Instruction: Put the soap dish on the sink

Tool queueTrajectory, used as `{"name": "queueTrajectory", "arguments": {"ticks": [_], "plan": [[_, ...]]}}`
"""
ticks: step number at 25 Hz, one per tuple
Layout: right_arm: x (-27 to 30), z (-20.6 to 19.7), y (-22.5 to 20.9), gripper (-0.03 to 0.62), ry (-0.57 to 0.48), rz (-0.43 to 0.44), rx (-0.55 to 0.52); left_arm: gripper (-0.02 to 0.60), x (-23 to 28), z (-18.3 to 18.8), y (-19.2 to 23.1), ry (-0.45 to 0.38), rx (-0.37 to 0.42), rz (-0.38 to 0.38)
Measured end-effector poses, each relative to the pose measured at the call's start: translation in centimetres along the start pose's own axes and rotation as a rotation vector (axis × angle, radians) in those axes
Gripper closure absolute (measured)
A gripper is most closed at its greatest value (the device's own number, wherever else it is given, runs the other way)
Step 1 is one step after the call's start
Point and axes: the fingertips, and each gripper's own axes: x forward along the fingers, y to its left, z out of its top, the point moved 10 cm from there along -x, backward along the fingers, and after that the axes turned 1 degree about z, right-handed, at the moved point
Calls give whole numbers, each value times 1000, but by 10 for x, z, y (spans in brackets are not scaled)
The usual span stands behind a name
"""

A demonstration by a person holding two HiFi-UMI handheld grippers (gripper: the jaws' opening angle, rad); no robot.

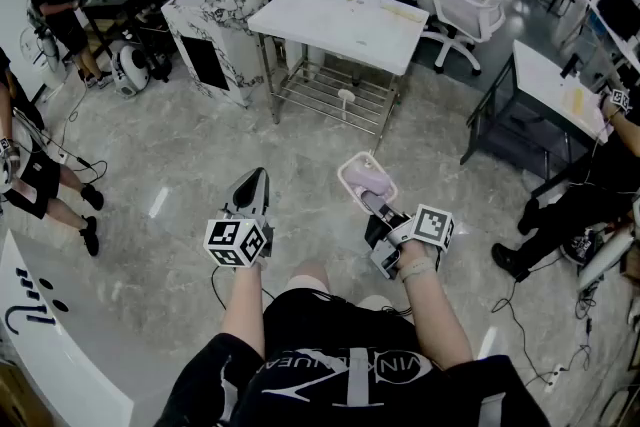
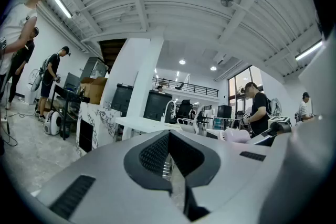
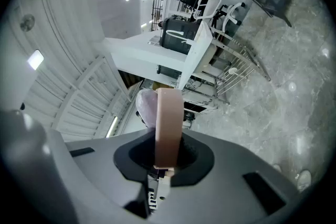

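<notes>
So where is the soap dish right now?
The soap dish is right of centre in the head view, clamped in the right gripper over the floor, short of the white table.

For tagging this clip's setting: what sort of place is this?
Probably a large open lab or office workspace, not a home bathroom. A free-standing white sink table with a faucet stands on a polished stone floor, a wheeled office chair sits beside it, and a person stands at a bench at far left.
</notes>
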Motion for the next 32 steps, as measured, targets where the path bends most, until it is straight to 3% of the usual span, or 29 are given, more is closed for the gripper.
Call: {"name": "queueTrajectory", "arguments": {"ticks": [3,9,17,32], "plan": [[8,6,-4,546,6,39,-11,566,11,-3,1,-7,7,2],[35,29,-10,546,-4,-1,-8,566,52,-4,15,7,45,-10],[107,82,-31,548,-25,-18,8,566,120,-14,65,48,54,22],[228,163,-16,546,-85,-79,18,566,237,24,158,94,62,12]]}}
